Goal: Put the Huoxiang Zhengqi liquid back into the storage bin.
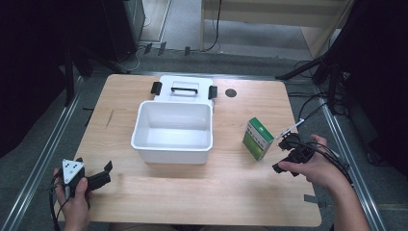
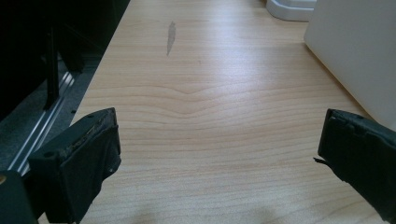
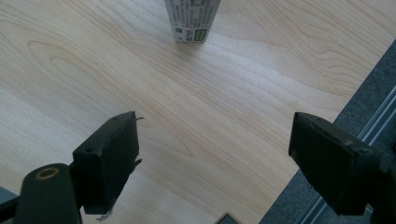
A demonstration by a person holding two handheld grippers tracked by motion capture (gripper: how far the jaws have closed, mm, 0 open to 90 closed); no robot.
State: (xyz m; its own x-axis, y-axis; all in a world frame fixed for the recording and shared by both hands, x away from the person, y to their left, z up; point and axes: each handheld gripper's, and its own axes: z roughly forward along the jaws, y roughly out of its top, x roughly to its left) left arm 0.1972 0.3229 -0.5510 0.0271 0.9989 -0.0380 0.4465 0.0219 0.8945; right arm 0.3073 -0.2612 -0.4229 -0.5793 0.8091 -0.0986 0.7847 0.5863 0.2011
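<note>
Right gripper (image 1: 283, 153) at four o'clock on the table (image 1: 231, 192) with jaws spread wide and empty, green box (image 1: 258, 138) upright just beside at its ten o'clock; left gripper (image 1: 103, 174) at seven o'clock, likewise agape, near the white bin (image 1: 173, 150).

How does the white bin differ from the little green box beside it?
The bin is plain white; the box is green and white with print. The bin is much the larger. The bin is open at the top and looks empty; the box is closed. The bin sits square on the table, while the box stands turned at an angle. Both rest on the table, untouched by either gripper.
</note>
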